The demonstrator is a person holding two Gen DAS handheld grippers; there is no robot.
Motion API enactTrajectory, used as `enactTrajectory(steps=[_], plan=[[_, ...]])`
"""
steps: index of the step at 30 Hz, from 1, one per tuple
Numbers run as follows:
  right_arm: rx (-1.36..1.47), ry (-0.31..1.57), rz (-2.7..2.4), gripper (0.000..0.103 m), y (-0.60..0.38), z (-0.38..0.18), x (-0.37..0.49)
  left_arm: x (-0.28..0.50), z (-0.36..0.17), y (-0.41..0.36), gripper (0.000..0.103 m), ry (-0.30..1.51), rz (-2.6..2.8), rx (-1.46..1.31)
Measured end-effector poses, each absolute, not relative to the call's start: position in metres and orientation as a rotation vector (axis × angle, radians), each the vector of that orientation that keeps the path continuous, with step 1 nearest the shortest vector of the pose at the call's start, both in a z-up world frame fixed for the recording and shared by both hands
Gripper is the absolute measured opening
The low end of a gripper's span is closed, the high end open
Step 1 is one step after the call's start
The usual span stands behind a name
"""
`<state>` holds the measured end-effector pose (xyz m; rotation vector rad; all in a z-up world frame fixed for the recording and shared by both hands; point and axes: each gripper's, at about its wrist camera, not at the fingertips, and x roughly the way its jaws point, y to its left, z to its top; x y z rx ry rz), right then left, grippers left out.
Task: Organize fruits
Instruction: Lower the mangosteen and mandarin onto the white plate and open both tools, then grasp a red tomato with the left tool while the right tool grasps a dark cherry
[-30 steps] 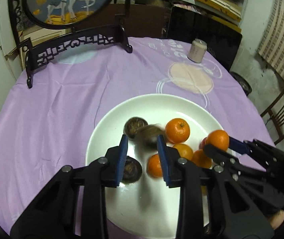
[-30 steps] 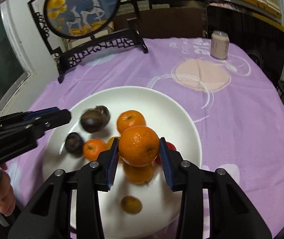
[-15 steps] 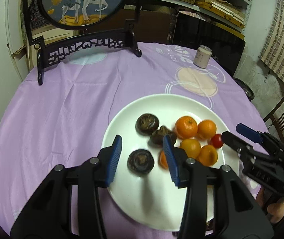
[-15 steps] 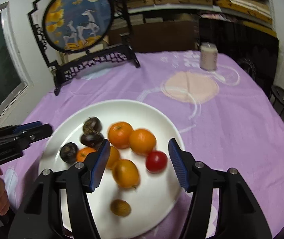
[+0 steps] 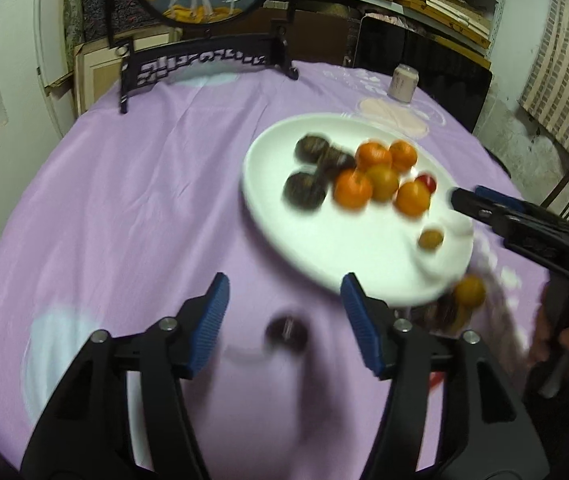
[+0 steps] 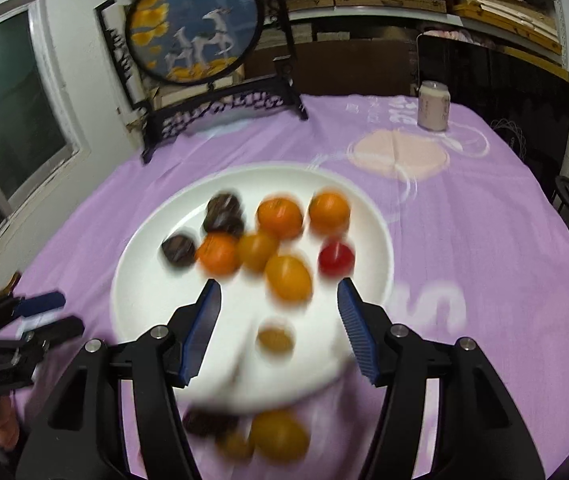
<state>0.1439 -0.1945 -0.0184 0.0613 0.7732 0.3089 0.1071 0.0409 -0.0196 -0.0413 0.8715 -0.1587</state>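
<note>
- Left hand-held gripper [image 5: 284, 312], jaws just opening, half open, empty, over dark fruit [image 5: 286, 333] at lower centre
- Right hand-held gripper [image 6: 278, 312] half open, empty
- Fruit looks round, light, likely to roll; grip its widest middle

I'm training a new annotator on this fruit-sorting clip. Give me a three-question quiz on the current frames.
1. True or false: the right gripper holds an orange.
2. What colour is the plate: A white, B blue, C black?
3. What lies on the cloth between the left gripper's fingers?

Key:
1. False; its fingers are open, empty.
2. A.
3. A small dark fruit, blurred, off the plate.
</note>
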Motion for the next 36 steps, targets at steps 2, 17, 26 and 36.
enactTrajectory(steps=[2, 17, 26, 36], plan=[[0.045, 0.795, 0.292, 0.063, -0.197, -0.024, 0.116, 0.093, -0.027, 0.050, 0.067, 0.886, -0.159, -0.048], [0.068, 0.847, 0.445, 0.063, -0.167, -0.038, 0.048, 0.056, -0.046, 0.061, 0.075, 0.925, -0.175, -0.037], [-0.025, 0.947, 0.484, 0.044, -0.104, -0.053, 0.097, 0.047, -0.042, 0.090, 0.075, 0.911, -0.140, -0.082], [-0.059, 0.957, 0.454, 0.028, -0.098, -0.055, 0.098, 0.038, -0.034, 0.090, 0.077, 0.893, -0.210, -0.079]])
